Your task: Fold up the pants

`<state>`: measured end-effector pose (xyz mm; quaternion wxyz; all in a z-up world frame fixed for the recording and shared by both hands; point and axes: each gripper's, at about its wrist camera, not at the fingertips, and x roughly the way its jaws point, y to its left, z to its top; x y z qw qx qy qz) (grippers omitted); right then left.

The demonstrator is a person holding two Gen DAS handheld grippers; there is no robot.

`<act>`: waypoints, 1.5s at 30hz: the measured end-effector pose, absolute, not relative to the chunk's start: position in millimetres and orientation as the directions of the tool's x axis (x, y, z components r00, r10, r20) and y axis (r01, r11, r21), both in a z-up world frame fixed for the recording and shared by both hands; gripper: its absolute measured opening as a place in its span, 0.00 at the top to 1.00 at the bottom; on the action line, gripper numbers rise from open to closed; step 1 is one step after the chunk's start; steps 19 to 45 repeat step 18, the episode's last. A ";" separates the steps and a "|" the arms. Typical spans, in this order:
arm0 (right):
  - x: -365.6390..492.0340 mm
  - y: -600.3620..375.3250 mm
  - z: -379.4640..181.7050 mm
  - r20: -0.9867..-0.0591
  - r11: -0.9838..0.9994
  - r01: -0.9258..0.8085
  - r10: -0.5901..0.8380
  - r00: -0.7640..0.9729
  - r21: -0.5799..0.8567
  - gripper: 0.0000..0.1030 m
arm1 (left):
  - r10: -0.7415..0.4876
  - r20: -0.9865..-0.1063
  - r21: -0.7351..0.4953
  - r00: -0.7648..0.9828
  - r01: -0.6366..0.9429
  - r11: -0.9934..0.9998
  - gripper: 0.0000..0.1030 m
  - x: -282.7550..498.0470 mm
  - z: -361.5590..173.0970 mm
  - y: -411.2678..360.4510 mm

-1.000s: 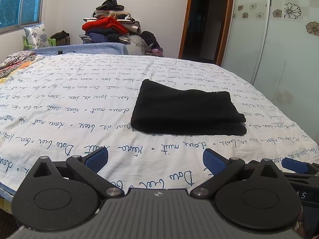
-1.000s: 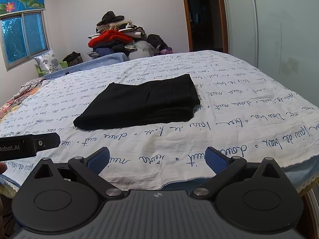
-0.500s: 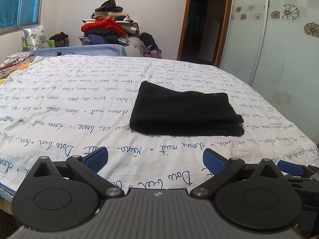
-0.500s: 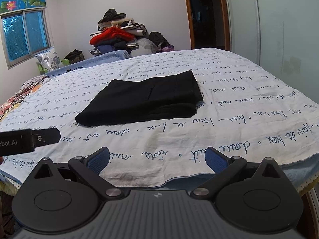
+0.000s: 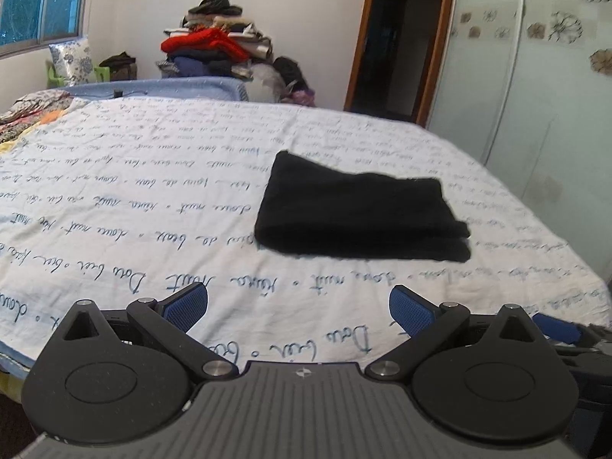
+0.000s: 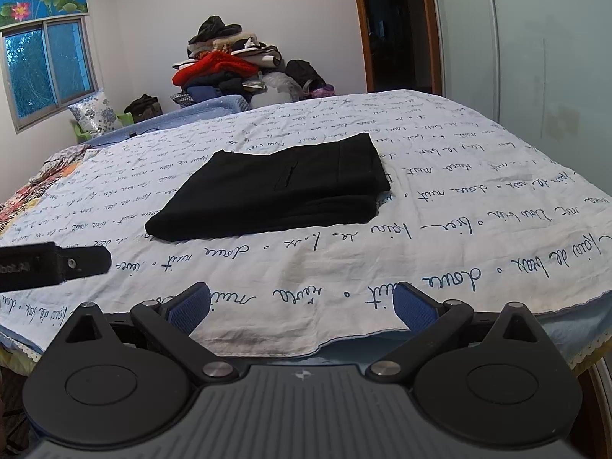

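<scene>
Black pants (image 5: 357,212) lie folded into a flat rectangle on the bed's white sheet with blue writing (image 5: 134,206); they also show in the right wrist view (image 6: 279,191). My left gripper (image 5: 298,306) is open and empty, held over the near edge of the bed, well short of the pants. My right gripper (image 6: 302,304) is open and empty at the bed's near edge, also apart from the pants. Part of the left gripper's body (image 6: 53,266) shows at the left of the right wrist view.
A pile of clothes (image 5: 214,49) stands beyond the bed's far end. A floral pillow (image 6: 93,116) sits by the window. A patterned blanket (image 5: 26,114) lies at the bed's far left. A doorway (image 5: 397,38) and wardrobe doors (image 5: 535,95) are on the right.
Both grippers have drawn back and lowered slightly, so the pants sit a little farther away. The pants have not moved. Both grippers stay open.
</scene>
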<state>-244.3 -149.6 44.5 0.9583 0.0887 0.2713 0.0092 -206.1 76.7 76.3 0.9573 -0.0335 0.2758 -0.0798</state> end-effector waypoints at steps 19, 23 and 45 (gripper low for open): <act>-239.0 -157.6 46.4 -0.517 0.987 0.026 0.062 0.854 0.162 0.00 | -0.186 -0.521 -0.117 0.833 0.145 0.982 0.00 -196.6 75.9 89.2; -239.0 -157.6 46.4 -0.517 0.987 0.026 0.062 0.854 0.162 0.00 | -0.186 -0.521 -0.117 0.833 0.145 0.982 0.00 -196.6 75.9 89.2; -239.0 -157.6 46.4 -0.517 0.987 0.026 0.062 0.854 0.162 0.00 | -0.186 -0.521 -0.117 0.833 0.145 0.982 0.00 -196.6 75.9 89.2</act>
